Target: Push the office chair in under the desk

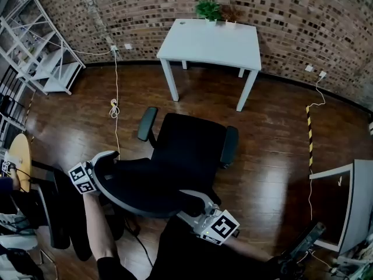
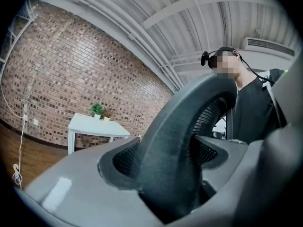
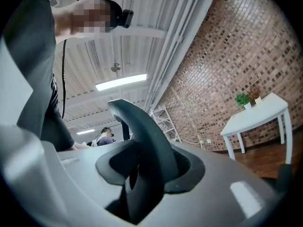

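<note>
A black office chair stands on the wood floor, its seat facing the white desk by the brick wall, with open floor between them. The curved backrest is nearest me. My left gripper clamps the backrest's left end, and my right gripper clamps its right end. In the left gripper view the dark rim fills the gap in the left gripper. In the right gripper view the rim runs up through the right gripper. The desk shows behind.
A potted plant sits on the desk's far edge. A white shelf rack stands at the back left, a cable trails down the floor, a striped strip lies at right beside another white table. A round wooden table is at left.
</note>
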Motion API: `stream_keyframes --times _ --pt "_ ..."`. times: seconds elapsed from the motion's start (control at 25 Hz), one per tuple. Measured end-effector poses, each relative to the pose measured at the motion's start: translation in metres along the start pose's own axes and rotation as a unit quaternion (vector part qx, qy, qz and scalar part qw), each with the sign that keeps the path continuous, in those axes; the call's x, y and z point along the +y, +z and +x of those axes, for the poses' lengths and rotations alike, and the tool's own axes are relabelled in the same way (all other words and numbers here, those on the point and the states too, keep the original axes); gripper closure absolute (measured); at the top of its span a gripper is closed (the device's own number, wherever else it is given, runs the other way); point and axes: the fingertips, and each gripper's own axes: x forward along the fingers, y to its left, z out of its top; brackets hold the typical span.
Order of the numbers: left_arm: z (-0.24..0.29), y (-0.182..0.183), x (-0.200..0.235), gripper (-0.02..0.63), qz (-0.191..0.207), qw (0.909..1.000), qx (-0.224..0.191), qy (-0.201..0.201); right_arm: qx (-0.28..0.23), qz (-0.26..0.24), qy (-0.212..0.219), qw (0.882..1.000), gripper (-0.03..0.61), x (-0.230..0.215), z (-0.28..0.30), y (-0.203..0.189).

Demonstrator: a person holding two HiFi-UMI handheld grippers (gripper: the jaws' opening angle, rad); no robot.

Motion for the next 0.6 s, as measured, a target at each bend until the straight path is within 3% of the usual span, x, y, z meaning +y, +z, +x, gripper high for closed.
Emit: stream_keyframes --times 0.28,0.6 --pt "-0.012 0.024 0.052 0.066 -0.004 0.9986 0.005 -0.053 0.011 0.015 -0.06 0.998 0.431 -0.007 0.056 -0.018" --pt "-0.012 0.045 0.094 0.064 -0.012 0.9968 0.004 -0.079 -0.01 -0.001 -0.078 0.997 0.426 -0.033 0.096 -0.022"
